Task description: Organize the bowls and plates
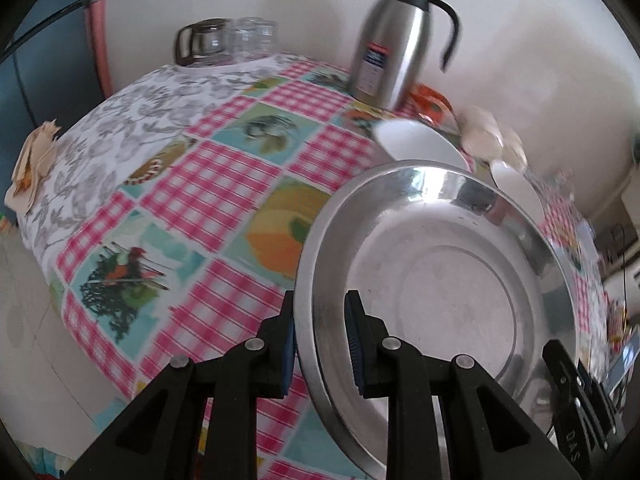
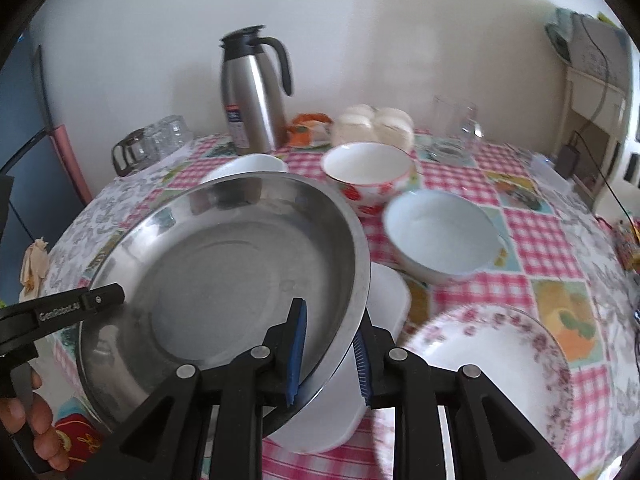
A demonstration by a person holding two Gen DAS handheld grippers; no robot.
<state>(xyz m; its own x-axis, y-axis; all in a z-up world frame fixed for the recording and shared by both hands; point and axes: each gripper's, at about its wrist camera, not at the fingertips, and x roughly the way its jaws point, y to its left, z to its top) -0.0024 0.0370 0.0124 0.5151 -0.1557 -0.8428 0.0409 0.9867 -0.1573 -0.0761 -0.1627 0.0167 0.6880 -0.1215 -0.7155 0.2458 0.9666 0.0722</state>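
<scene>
A large steel dish (image 1: 432,280) (image 2: 224,276) is held above the table by both grippers. My left gripper (image 1: 320,344) is shut on its left rim. My right gripper (image 2: 332,354) is shut on its right rim. A white rectangular dish (image 2: 384,304) lies under the steel dish. A floral plate (image 2: 488,364) sits at the front right. A plain white bowl (image 2: 440,232), a red-flowered bowl (image 2: 368,172) and another white bowl (image 2: 248,164) (image 1: 420,140) stand behind.
A steel thermos jug (image 2: 252,88) (image 1: 392,40) stands at the back by the wall. Upturned glasses (image 2: 160,140) (image 1: 240,40) are at the back left, a glass mug (image 2: 456,124) at the back right. The table has a checked cloth (image 1: 208,184).
</scene>
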